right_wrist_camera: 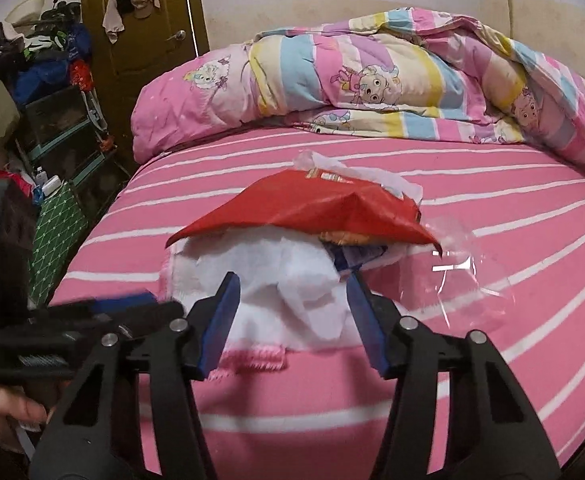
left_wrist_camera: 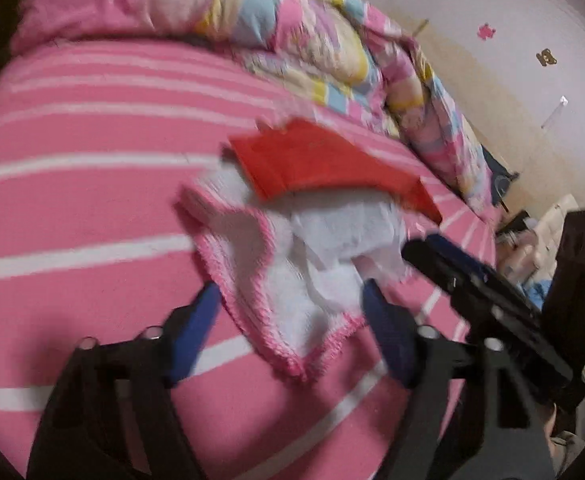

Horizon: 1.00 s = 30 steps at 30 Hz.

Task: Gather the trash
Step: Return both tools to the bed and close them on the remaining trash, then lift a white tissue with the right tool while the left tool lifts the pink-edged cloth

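You are working over a bed (right_wrist_camera: 472,248) with a pink sheet striped in white; a rolled cartoon-print quilt (right_wrist_camera: 372,80) lies along its far side, and a brown door (right_wrist_camera: 140,20) and a cluttered shelf (right_wrist_camera: 52,92) stand to the left in your right wrist view. The trash sits piled in the middle of the sheet: a red wrapper (right_wrist_camera: 312,208) lies on top of crumpled white tissue (right_wrist_camera: 292,276), which rests on a white cloth with a pink edge (left_wrist_camera: 292,312). A clear plastic film (right_wrist_camera: 460,276) lies just beside the pile on its right. Your left gripper (left_wrist_camera: 292,312) has its jaws spread wide, one on each side of the cloth's near corner, holding nothing. Your right gripper (right_wrist_camera: 292,308) is also wide apart, straddling the tissue without pinching it. The left wrist view is blurred
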### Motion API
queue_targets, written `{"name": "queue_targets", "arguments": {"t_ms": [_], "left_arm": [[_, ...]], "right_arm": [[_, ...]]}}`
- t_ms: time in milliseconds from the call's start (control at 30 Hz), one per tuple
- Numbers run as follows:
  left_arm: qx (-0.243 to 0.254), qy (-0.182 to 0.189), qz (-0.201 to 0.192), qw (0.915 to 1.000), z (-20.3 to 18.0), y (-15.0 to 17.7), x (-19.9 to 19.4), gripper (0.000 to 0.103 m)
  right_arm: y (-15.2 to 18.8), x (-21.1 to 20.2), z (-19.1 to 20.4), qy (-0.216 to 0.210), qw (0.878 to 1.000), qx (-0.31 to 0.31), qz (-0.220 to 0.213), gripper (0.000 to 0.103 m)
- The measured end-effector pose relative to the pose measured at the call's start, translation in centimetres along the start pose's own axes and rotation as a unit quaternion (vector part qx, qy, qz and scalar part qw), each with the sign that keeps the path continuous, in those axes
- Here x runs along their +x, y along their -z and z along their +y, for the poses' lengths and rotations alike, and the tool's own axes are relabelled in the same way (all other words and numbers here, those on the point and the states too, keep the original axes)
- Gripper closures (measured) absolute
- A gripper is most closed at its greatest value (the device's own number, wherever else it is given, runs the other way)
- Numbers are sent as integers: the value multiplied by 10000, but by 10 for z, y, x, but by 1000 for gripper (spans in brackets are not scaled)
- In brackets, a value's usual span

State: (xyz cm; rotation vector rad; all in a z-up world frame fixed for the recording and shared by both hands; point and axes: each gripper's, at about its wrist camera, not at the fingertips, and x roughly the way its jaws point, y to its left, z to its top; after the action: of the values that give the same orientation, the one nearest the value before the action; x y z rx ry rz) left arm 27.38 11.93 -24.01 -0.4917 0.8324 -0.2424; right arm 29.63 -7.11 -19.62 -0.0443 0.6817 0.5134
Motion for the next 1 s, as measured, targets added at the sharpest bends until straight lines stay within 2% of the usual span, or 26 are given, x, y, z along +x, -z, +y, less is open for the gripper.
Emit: {"name": "queue_targets", "arguments": {"t_ms": [133,200,267,300,333,367,400,433,467,533,800,1000], "left_arm": [[95,-3,-4,10000,-3,4,5,36],[34,82,43,10000,-2,3,7,41],[-5,118,46,9999,0,3,8,46],[-17,144,43,9999,1,4,8,49],[-44,166,47,9998,2,4,9,54],[-92,196,62,9997,3,4,10,63],[-136,227,92,9996,5,4,10,70],[-184,256,125,9994,7,4,11,85],[-274,299,147,9991,10,5,11,91],[-306,361,54,9989,10,5,5,96],[-294,522,-242,9979,-1,13,-45,96],[-162,404,-389,9983,-21,29,-81,96]], "right_arm": [[-3,12,-3,22,9999,41,100,54],[-4,16,-4,25,9999,64,128,58],[-5,19,-5,9,9999,81,143,70],[-6,21,-5,33,9998,79,168,83],[-6,22,-5,28,9998,93,194,96],[-6,22,-5,26,9997,114,214,100],[-6,21,-4,39,9997,110,203,101],[-6,20,-4,48,9998,107,186,101],[-6,18,-4,45,9998,107,158,101],[-6,13,-5,26,9998,128,117,101],[3,-33,2,-253,9989,390,-101,101],[12,-68,24,-370,9986,267,-251,101]]}}
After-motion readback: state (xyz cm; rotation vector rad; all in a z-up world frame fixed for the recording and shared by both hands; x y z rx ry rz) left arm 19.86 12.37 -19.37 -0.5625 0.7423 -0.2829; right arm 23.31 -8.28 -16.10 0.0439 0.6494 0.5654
